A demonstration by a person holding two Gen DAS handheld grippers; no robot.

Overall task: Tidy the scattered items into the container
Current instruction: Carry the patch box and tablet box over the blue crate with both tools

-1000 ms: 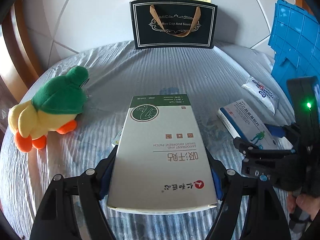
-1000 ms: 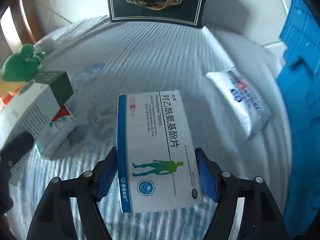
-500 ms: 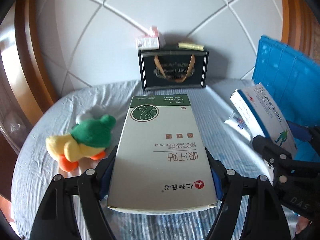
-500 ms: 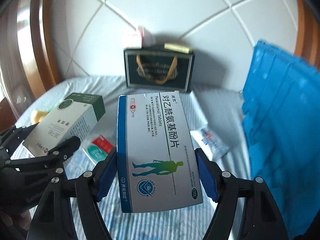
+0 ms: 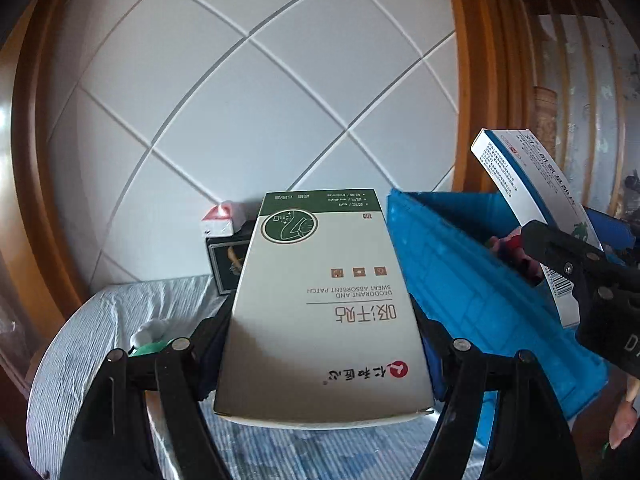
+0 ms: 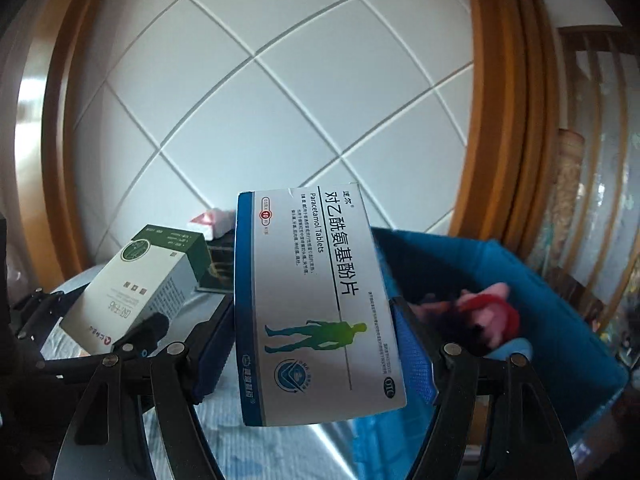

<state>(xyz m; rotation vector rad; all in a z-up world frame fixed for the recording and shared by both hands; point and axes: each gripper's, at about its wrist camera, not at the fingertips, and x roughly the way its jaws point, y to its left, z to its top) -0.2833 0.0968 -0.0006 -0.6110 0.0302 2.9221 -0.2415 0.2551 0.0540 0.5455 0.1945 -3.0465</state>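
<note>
My left gripper is shut on a white and green sweat-patch box, held flat and lifted high over the bed. My right gripper is shut on a white and blue paracetamol box. The blue crate stands to the right of both, its open top below and ahead of the right gripper; a pink and red soft toy lies inside. In the left wrist view the crate's wall sits just right of my box, with the right gripper and its box above it.
A dark gift bag with a small red and white box on it stands at the white padded headboard. A green plush toy peeks out on the striped bed sheet. A wooden frame rises at the right.
Both grippers have risen high off the bed with their boxes and swung right toward the blue crate. The views now look at the headboard instead of down at the sheet.
</note>
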